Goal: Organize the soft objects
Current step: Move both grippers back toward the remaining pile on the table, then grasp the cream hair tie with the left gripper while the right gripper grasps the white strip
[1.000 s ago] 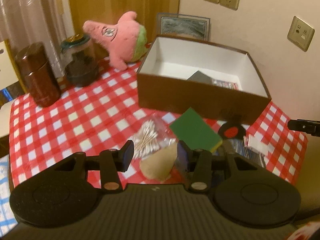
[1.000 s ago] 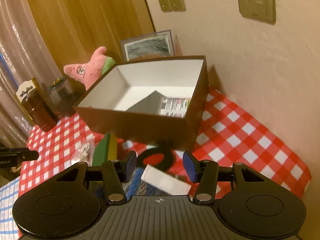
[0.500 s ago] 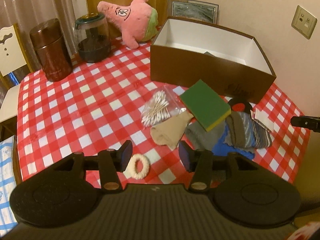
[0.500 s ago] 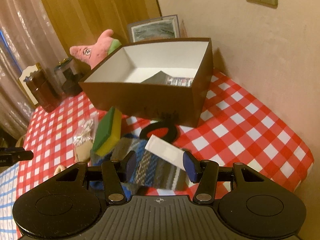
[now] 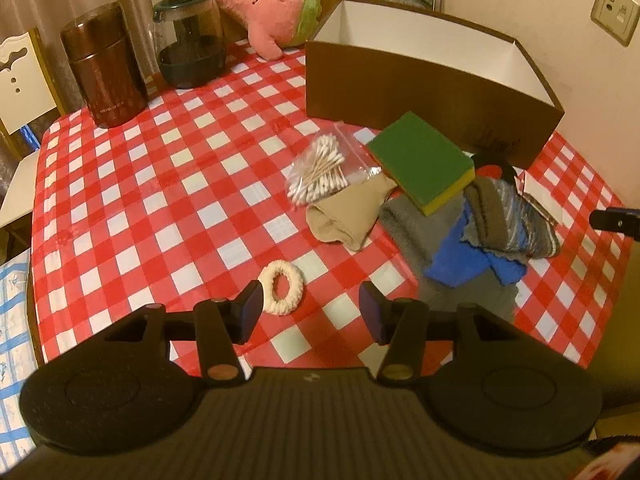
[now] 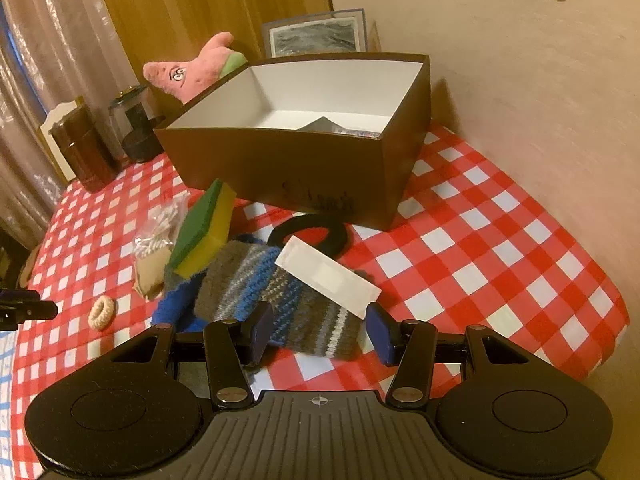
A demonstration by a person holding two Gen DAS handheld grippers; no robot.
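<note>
Desk (image 5: 168, 184), red-and-white check cloth, carries everything.

Brown box (image 5: 420, 96), white inside, open top, at 1 o'clock in the left wrist view, close to the wall; something dark and something printed lie on its floor, too small to identify.

Pink plush toy (image 5: 272, 4) at 12 o'clock, behind the box's left corner, leaning.

Brown canister (image 5: 104, 64) and dark glass jar (image 5: 192, 52) at 10–11 o'clock, side by side.

Soft pile in front of the box: striped knit piece (image 6: 280, 300) on a blue cloth (image 5: 460, 260) and a grey cloth (image 5: 416, 224). Green-and-yellow sponge (image 5: 424, 160) tilted on the pile's left edge. White flat strip (image 6: 328, 276) lies across the knit. Beige fabric piece (image 5: 348, 216) just left of the pile; bag of cotton swabs (image 5: 320, 168) beside it. Black ring (image 6: 308, 236) against the box front.

Cream hair tie (image 5: 282, 288) alone on the cloth, just ahead of the left claw.

Left claw (image 5: 312, 312): opening, nothing between the pads.
Right claw (image 6: 316, 332): spread, pinching nothing, the near end of the knit between the pads.
</note>
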